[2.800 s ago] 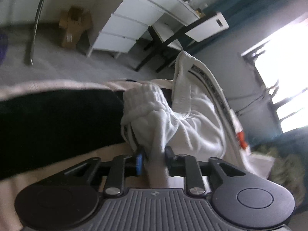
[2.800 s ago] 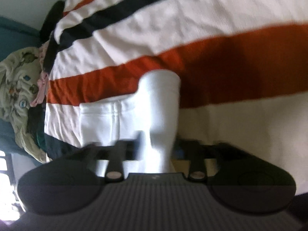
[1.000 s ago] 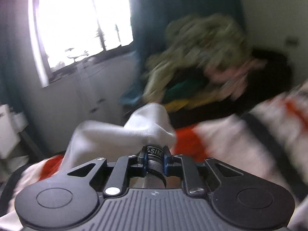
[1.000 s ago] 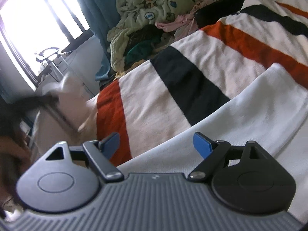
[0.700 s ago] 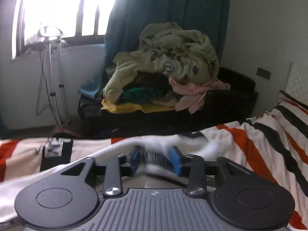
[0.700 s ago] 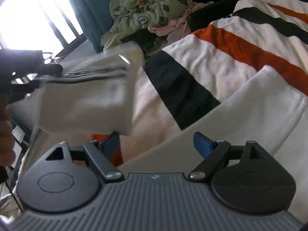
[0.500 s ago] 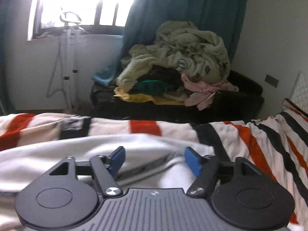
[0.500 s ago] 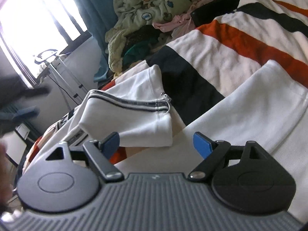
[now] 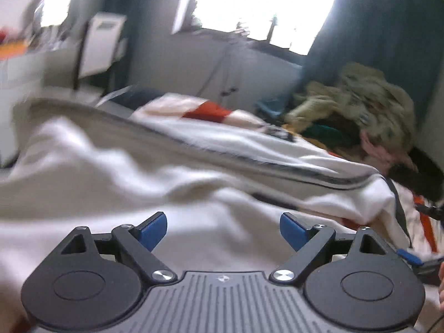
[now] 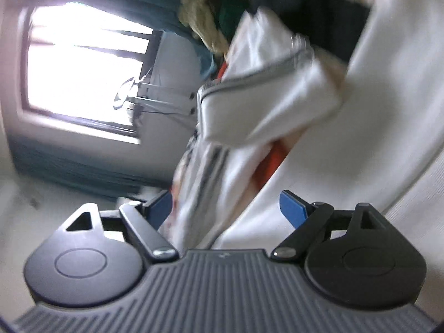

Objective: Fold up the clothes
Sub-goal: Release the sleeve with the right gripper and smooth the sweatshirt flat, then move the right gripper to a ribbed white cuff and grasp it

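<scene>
A white garment with a dark side stripe (image 9: 194,172) lies spread on the striped bed cover (image 9: 211,111). My left gripper (image 9: 223,229) is open and empty just above the white cloth. In the tilted, blurred right wrist view the folded-over part of the white garment (image 10: 266,105) lies ahead. My right gripper (image 10: 224,208) is open and empty, with white cloth (image 10: 277,199) between and below its blue fingertips (image 10: 292,208).
A pile of mixed clothes (image 9: 358,111) sits on a dark seat at the right, also seen in the right wrist view (image 10: 211,8). A bright window (image 9: 258,8) and teal curtain (image 9: 377,33) are behind. White furniture (image 9: 102,44) stands at far left.
My left gripper let go of the white garment, opened wide and swung left. The garment's leg now lies folded over on the bed. My right gripper stayed open and rolled sideways.
</scene>
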